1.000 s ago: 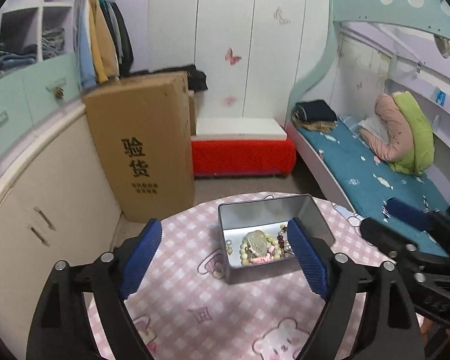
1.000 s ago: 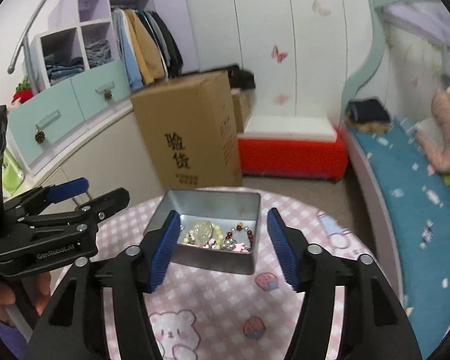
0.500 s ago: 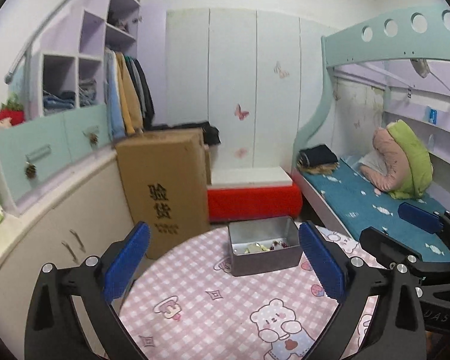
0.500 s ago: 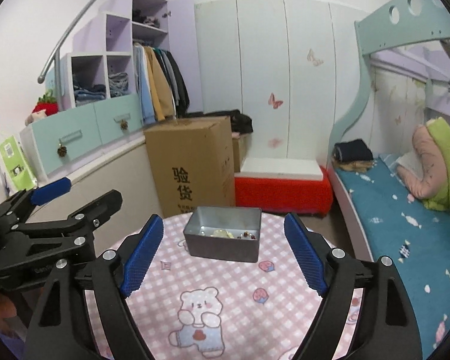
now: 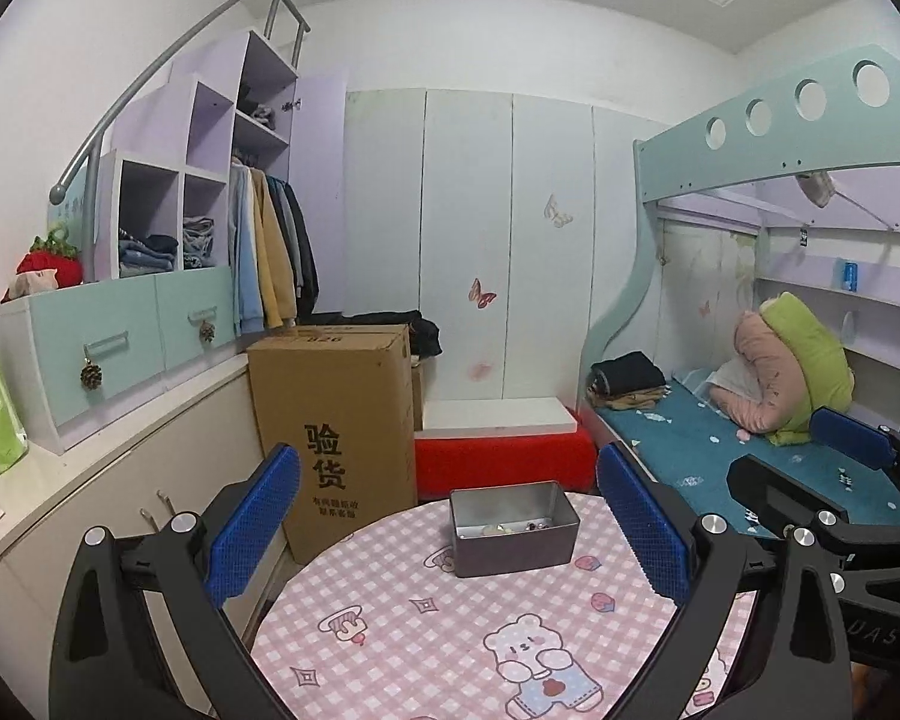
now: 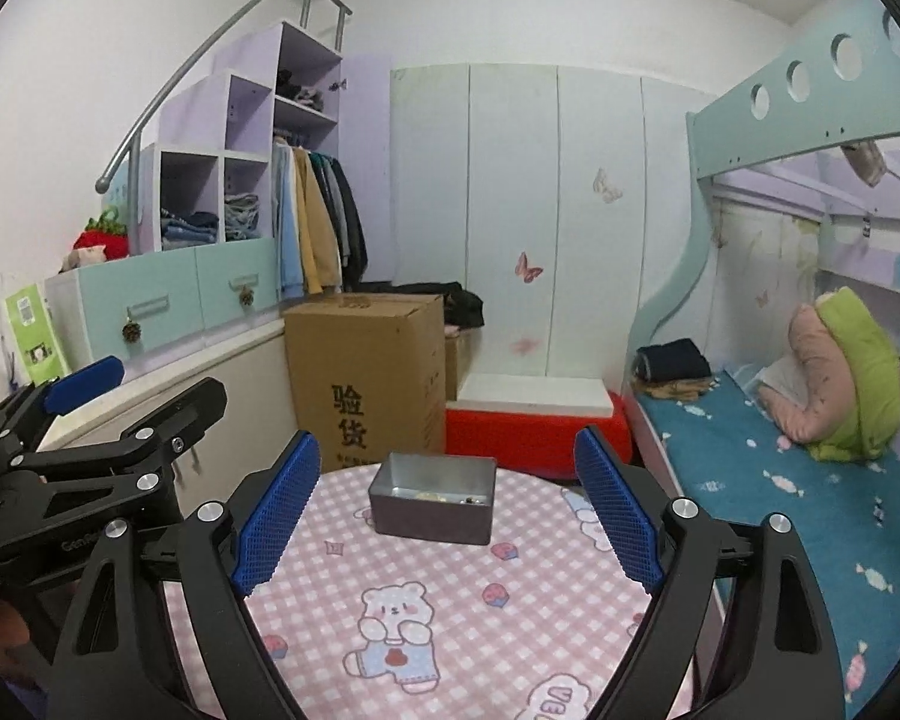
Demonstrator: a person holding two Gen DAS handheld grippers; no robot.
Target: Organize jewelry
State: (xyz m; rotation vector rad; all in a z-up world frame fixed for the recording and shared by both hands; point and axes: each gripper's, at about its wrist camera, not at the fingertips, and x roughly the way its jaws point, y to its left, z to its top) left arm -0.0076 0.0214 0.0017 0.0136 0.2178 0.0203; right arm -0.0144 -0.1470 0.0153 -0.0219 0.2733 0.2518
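- Left wrist view: left gripper [image 5: 447, 531] held above the near part of the counter [image 5: 402, 630], jaws spread wide with nothing between them.
- Metal box [image 5: 513, 528] sitting near the far edge of the counter, lid off, well apart from both blue pads.
- Inside the box, a small heap of jewelry [image 5: 504, 529]: pale beads and a few dark ones, too small to sort by piece.
- Right gripper [image 5: 810, 480] visible at the right edge over the bed side; whether open or closed, cannot tell from here.
- Right wrist view: right gripper [image 6: 447, 510] likewise wide open and empty, aimed at the same metal box [image 6: 432, 505] at the far edge of the counter [image 6: 450, 630].
- Jewelry [image 6: 444, 497] barely showing over the box rim.
- Likely handling: beads and chains light, limp and apt to slip or tangle; best pinched at a bead cluster or across a strand.
- Box probably stiff and smooth-walled; best gripped across a side wall.
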